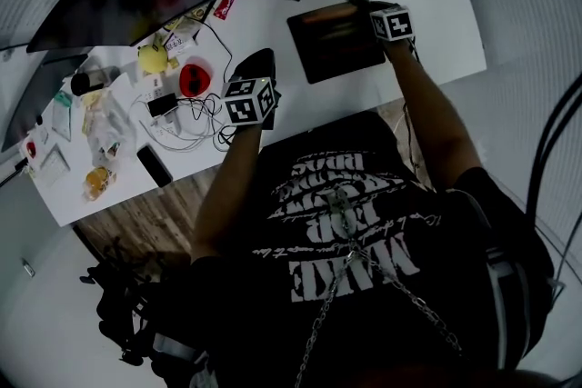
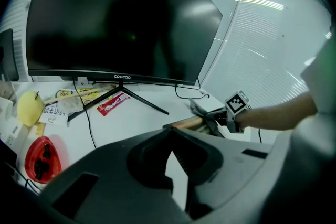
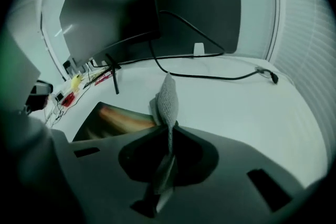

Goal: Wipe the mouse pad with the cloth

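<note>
The right gripper (image 3: 169,132) pinches the grey cloth (image 3: 168,98) in its fingers at the far right corner of the mouse pad (image 1: 335,41); the left gripper (image 2: 172,148), fingers pressed together, hovers left of it.

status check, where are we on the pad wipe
Right gripper shut on cloth, at far right corner of mouse pad. Left gripper shut, empty, off to the side. Nothing lying on the mouse pad.

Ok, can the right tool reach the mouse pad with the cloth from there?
Likely yes: the right tool, shut on the cloth, is at the mouse pad's edge, and the pad's surface looks bare.
</note>
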